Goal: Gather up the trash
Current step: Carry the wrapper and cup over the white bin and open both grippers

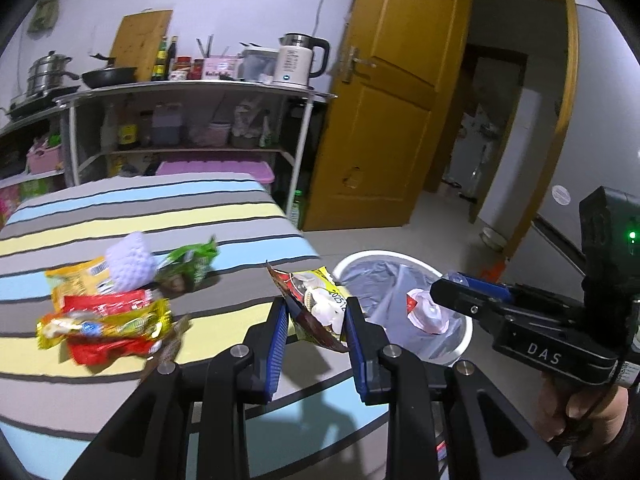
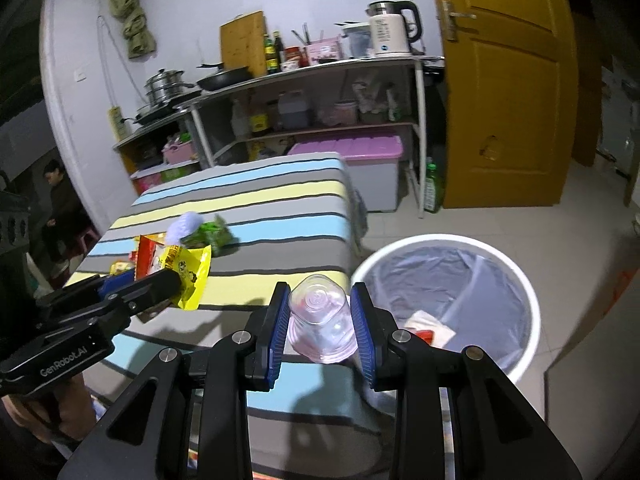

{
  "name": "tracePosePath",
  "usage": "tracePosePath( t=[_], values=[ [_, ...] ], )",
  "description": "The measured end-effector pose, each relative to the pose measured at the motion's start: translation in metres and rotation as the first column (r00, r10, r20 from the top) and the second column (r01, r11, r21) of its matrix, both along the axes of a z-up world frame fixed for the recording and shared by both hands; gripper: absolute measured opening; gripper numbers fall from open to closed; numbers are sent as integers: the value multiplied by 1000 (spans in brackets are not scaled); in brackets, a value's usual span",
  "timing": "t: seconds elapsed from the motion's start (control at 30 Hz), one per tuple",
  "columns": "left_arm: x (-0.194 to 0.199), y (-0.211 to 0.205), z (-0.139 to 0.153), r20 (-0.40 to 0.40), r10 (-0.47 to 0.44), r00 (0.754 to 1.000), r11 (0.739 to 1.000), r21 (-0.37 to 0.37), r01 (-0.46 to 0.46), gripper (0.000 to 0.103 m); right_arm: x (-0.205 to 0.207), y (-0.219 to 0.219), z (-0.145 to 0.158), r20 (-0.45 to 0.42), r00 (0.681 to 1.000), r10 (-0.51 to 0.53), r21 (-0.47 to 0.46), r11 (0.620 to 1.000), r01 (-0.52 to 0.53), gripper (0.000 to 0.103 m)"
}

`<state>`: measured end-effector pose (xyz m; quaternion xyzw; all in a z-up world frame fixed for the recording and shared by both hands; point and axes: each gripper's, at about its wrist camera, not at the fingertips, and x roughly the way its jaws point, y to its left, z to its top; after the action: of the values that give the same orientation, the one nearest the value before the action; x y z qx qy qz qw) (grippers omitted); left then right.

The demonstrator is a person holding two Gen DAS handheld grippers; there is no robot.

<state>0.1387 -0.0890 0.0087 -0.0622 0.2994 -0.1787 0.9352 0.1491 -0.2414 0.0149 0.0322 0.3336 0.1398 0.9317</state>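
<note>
Beside the striped table (image 1: 160, 216), each gripper clamped trash, left gripper (image 1: 317, 316) a wrapper (image 1: 316, 304), right gripper (image 2: 320, 314) a plastic cup (image 2: 322, 320), near the bin (image 2: 516, 280).

One bin (image 2: 516, 276), one clear cup (image 2: 322, 320), two tongs (both gripping)

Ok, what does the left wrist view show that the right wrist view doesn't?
Only the left wrist view: the heap of red and yellow wrappers on the striped cloth, and the open doorway past the door.

Only the right wrist view: the bin's inside, with a red and white scrap on the liner, and a person at the far left.

Both: the left claw shut on a snack packet, the right claw shut on a clear plastic cup, the white bin, the green wrapper and the kettle.
</note>
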Motion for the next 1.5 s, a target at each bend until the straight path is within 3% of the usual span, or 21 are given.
tracePosePath(
  t=[0.57,1.3,1.5],
  values=[
    [36,-62,-14,-43,-107,993,994,20,108,29,13,-58,-13,-32,992,-123,25,992,124,32],
    [76,-114,-49,-130,-163,978,985,32,168,31,30,-101,-42,-105,971,-214,14,976,217,32],
    [80,-114,-51,-136,-163,977,985,26,168,36,31,-105,-44,-98,971,-220,13,975,223,39]
  ],
)
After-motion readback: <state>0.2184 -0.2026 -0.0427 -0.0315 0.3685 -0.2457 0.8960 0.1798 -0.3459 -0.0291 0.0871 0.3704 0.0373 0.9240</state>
